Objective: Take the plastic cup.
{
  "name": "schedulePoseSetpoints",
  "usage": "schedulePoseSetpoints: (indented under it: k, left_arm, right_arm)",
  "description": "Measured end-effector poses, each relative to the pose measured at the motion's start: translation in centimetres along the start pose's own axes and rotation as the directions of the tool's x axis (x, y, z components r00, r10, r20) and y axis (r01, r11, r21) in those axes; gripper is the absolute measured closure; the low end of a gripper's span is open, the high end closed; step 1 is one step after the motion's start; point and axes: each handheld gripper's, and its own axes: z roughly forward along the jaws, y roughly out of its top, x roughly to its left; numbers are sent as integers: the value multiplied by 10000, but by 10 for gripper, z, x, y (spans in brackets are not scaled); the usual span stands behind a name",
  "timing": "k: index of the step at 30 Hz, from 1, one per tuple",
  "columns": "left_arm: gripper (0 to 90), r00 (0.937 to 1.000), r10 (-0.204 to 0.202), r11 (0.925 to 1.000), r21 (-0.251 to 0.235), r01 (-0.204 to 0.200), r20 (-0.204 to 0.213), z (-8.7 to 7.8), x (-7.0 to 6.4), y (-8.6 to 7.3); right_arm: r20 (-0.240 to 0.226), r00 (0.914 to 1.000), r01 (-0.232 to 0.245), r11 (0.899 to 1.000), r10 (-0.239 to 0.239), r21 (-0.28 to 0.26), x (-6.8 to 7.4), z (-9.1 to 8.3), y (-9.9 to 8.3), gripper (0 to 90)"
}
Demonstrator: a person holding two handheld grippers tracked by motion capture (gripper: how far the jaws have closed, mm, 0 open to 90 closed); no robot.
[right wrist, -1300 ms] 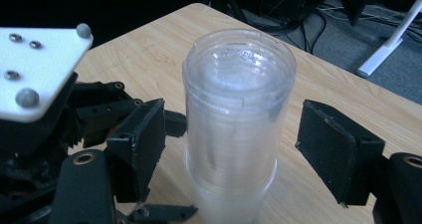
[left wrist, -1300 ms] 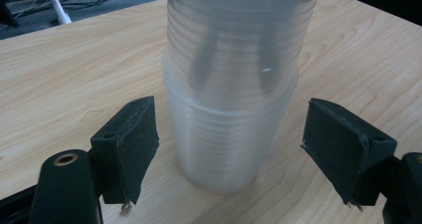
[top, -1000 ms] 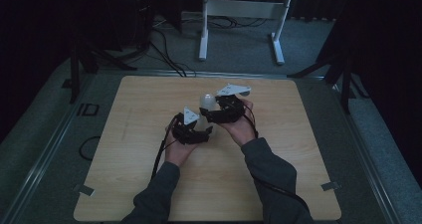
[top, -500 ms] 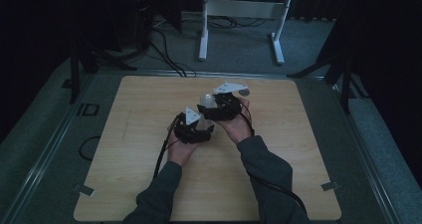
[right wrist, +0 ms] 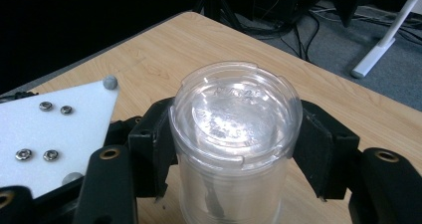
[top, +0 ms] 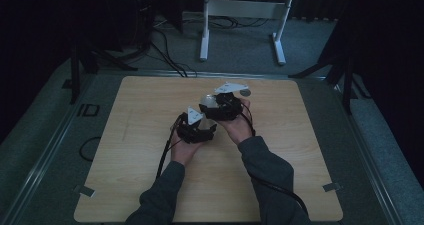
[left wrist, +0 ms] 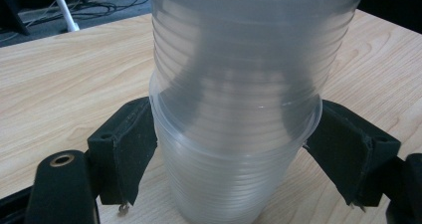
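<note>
Two clear ribbed plastic cups are nested together (left wrist: pixel 234 84) and held over the middle of the wooden table (top: pixel 125 135). My left gripper (left wrist: pixel 234 149) is shut on the outer cup just under its rim, a jaw pressing each side. In the right gripper view, the flat embossed base of a clear cup (right wrist: pixel 234 109) faces the camera, and my right gripper (right wrist: pixel 239 149) is shut on its sides. From above, the left gripper (top: pixel 197 127) and right gripper (top: pixel 222 107) sit close together with the pale cup (top: pixel 206 101) between them.
The left gripper's white plate (right wrist: pixel 50 129) lies close at the left of the right gripper view. A small round grey object (top: pixel 244 92) lies on the table beyond the right hand. A white stand (top: pixel 240 10) and cables are on the floor past the far edge.
The right gripper has shifted slightly left, closer to the left gripper. Both hands stay over the table's middle with the cups still gripped.
</note>
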Motion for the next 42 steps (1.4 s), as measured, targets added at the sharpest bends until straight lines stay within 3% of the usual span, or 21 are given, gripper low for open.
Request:
schedulePoseSetpoints:
  k: [29,42]
  left_arm:
    - [204,9999,101,9999,-41,-101,-12,-1,-1,-2]
    - [205,9999,-70,9999,-112,72,155,-4,0,-2]
  right_arm:
    - [-184,9998,-71,9989,63,-459,1,-13,15,385]
    - [-350,9991,-242,9973,218,-698,1,-21,23,390]
